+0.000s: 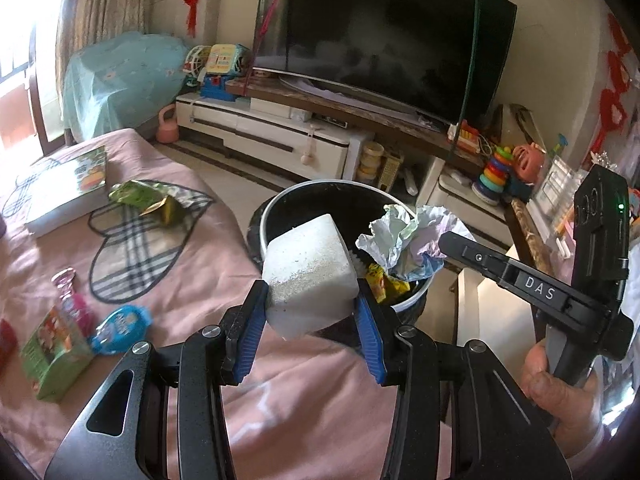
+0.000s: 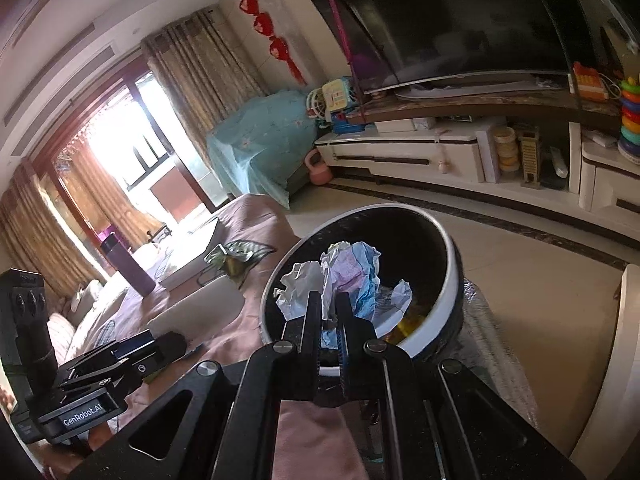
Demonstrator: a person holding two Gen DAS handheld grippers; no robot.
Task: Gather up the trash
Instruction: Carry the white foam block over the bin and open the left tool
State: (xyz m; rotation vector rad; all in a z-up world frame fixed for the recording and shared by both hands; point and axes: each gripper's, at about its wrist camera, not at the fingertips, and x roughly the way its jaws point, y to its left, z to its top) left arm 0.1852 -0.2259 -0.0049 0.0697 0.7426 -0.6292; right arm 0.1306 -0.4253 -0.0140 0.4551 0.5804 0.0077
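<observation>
My left gripper [image 1: 312,304] is shut on a white foam block [image 1: 310,270] and holds it at the near rim of the round black bin with a white rim [image 1: 276,204]. My right gripper [image 2: 329,312] is shut on a crumpled paper wad [image 2: 348,276], held over the bin [image 2: 448,276]; the wad also shows in the left wrist view [image 1: 404,240]. A yellow wrapper [image 1: 384,284] lies inside the bin. On the pink bedspread [image 1: 192,280] lie a green wrapper [image 1: 148,200], a blue packet [image 1: 120,328], a green carton [image 1: 52,352] and a pink wrapper [image 1: 72,300].
A book [image 1: 64,188] lies on the bed at the far left. A dark bottle [image 2: 128,264] stands on the bed. A TV [image 1: 384,36] and a low white cabinet [image 1: 272,136] with toys line the far wall. Tiled floor [image 2: 540,280] lies beyond the bin.
</observation>
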